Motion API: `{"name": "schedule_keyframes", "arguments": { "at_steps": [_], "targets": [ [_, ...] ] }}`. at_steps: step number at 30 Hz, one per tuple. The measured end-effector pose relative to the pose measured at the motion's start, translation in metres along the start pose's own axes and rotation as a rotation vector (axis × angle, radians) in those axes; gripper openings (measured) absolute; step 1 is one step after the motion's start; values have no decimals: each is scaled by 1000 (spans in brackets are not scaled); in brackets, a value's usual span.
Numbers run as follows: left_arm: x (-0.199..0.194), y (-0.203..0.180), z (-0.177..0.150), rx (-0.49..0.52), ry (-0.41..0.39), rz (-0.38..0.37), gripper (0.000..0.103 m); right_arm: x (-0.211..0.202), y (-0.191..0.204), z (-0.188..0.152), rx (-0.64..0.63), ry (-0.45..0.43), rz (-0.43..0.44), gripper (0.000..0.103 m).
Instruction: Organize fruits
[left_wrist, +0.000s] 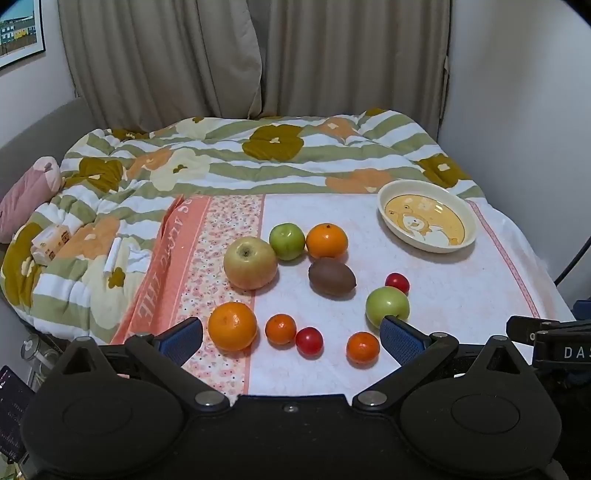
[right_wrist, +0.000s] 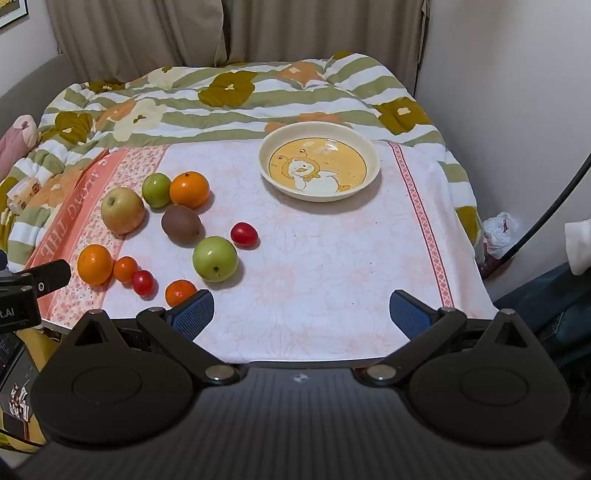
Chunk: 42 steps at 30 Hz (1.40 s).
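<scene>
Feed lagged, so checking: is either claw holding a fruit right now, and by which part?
Nothing is held. The left claw and right claw both stand open with no fruit between their pads; the plate has nothing in it.

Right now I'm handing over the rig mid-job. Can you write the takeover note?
Left hand-held gripper: open, empty, hovering over the nearest fruits.
Right hand-held gripper: open, empty, over bare cloth.
Plate: empty, at the far right.
Fruits, all loose on the cloth, left of the plate: big apple, two green apples, kiwi, two oranges, two small oranges, two red tomatoes.
Done: nothing sorted yet.
Left: all ten fruits.
</scene>
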<state>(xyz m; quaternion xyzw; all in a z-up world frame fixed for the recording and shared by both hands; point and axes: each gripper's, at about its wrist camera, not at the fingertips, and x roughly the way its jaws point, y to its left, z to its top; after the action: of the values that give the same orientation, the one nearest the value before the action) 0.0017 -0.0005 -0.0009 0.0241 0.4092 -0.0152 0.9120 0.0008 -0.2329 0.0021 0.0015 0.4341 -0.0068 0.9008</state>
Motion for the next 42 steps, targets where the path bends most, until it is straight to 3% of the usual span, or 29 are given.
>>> {"name": "schedule_keyframes", "arguments": {
  "at_steps": [10,42],
  "targets": [
    [-1,-2,-1,12,-33,21,103,3,1,-2,0,2,-1,103],
    [-5,0,2,25,-29,14,103,-6,0,4,12,-12,16,103]
  ]
}}
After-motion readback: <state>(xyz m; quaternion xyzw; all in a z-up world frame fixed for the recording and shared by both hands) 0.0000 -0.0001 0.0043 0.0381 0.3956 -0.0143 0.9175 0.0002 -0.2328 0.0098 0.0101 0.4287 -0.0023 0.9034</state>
